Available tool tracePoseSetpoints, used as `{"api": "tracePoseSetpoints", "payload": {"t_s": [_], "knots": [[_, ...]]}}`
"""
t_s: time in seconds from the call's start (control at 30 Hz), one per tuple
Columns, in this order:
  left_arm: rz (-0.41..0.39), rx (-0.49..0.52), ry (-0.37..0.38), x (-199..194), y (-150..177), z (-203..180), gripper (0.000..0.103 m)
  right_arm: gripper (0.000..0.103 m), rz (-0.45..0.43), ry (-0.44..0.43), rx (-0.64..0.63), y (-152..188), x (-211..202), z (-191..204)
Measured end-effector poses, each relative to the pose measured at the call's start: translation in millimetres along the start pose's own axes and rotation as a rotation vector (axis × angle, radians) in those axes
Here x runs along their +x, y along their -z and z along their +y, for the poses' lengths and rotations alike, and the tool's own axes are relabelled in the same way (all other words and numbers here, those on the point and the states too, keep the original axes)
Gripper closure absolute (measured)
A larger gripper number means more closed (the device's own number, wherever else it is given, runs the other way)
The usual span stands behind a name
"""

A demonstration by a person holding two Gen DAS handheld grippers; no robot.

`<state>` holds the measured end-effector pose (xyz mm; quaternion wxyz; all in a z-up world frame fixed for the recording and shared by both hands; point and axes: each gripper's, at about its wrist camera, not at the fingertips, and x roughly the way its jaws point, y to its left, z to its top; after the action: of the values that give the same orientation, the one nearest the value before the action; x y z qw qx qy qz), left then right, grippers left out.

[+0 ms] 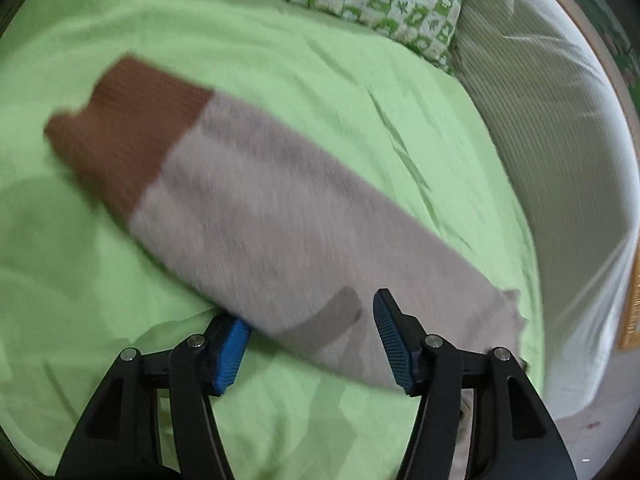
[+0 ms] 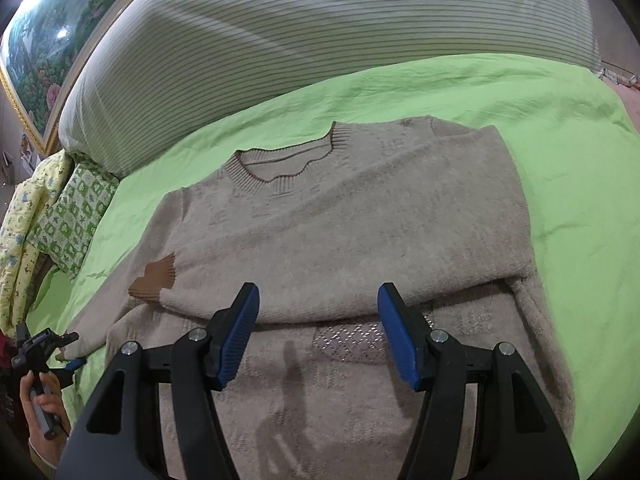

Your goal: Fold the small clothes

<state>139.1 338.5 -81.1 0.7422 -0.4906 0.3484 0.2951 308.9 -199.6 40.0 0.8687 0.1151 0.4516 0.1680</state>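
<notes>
**A:** Beige knit fills the space just ahead of the right gripper [image 2: 318, 334]: the sweater [image 2: 340, 232] lies flat on the green sheet [image 2: 560, 140], one sleeve folded across the chest, its thick edge running right between the blue pads. The jaws stand apart, holding nothing.

**B:** And the other side?

**A:** The left gripper [image 1: 310, 336] also gapes open. The other sleeve [image 1: 280, 208] stretches away from its fingers, brown cuff [image 1: 120, 128] at the far end. That view is smeared by motion. One pad [image 1: 230, 346] seems tucked under the sleeve's near edge, though I can't say for certain that it touches.

**B:** What might go wrong?

**A:** My guess: the knit looks soft and floppy, so a pinch that catches only the top layer would drag the crossed sleeve out of place. If the left fingers close on the sheet along with the sleeve, the bedding will lift too and wrinkle everything. A fast swing could also flip the cuff over on itself.

**B:** Beyond the fingers?

**A:** Past the collar [image 2: 280, 168], a striped bolster [image 2: 320, 40]; off to the left, a green-patterned pillow [image 2: 76, 224]; farthest, a framed landscape painting [image 2: 48, 48].

**B:** Any brand or writing?

**A:** None legible. A small mark sits near the far shoulder of the sweater, too tiny to read.
</notes>
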Motion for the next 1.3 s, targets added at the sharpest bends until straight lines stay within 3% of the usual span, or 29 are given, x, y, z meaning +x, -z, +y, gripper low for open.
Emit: {"api": "tracePoseSetpoints", "payload": {"t_s": [0.03, 0.07, 0.17, 0.37, 0.47, 0.6, 0.7, 0.8, 0.87, 0.9, 1.0, 1.07, 1.17, 1.3], "knots": [[-0.013, 0.019, -0.029, 1.0, -2.8, -3.3, 0.059, 0.04, -0.003, 0.008, -0.005, -1.4, 1.4, -1.6], [-0.02, 0.034, -0.047, 1.8, -5.3, -6.3, 0.079, 0.04, -0.006, 0.02, -0.004, -3.5, 3.8, -4.3], [-0.03, 0.082, -0.058, 3.3, -12.2, -16.4, 0.096, 0.04, -0.018, 0.03, -0.002, -7.7, 8.1, -11.9], [-0.159, 0.262, 0.025, -40.0, -12.5, -70.6, 0.098, 0.04, 0.005, 0.037, 0.049, -3.3, 16.2, -37.2], [-0.199, 0.39, 0.096, -59.7, 0.7, -125.5, 0.098, 0.04, 0.005, 0.022, 0.06, 0.2, 14.2, -43.1], [-0.213, 0.579, 0.219, -66.6, 47.7, -216.6, 0.098, 0.04, -0.017, 0.0, 0.097, 0.2, 2.8, -46.1], [-0.162, 0.716, 0.326, -59.9, 100.7, -283.5, 0.098, 0.04, -0.041, -0.008, 0.122, -2.1, -10.9, -50.0], [-0.089, 0.893, 0.382, -35.8, 171.6, -347.0, 0.093, 0.04, -0.081, -0.001, 0.14, -6.4, -29.1, -59.8], [0.023, 1.01, 0.384, -8.2, 217.9, -372.4, 0.064, 0.04, -0.101, 0.019, 0.163, -8.3, -39.2, -71.7], [0.096, 1.065, 0.37, 8.7, 244.6, -379.5, 0.059, 0.04, -0.104, 0.024, 0.175, -8.8, -41.5, -76.4], [0.177, 1.162, 0.331, 26.2, 292.5, -375.0, 0.058, 0.04, -0.099, 0.046, 0.216, -9.7, -49.2, -94.5], [0.199, 1.179, 0.36, 19.0, 301.6, -360.9, 0.05, 0.04, -0.098, 0.052, 0.22, -9.2, -55.0, -100.9], [0.151, 1.205, 0.34, 1.2, 291.0, -331.7, 0.039, 0.04, -0.102, 0.051, 0.192, -8.3, -59.2, -99.2], [0.015, 1.184, 0.21, -15.6, 251.5, -282.2, 0.035, 0.04, -0.083, 0.01, 0.147, -12.3, -50.0, -81.4]]}}
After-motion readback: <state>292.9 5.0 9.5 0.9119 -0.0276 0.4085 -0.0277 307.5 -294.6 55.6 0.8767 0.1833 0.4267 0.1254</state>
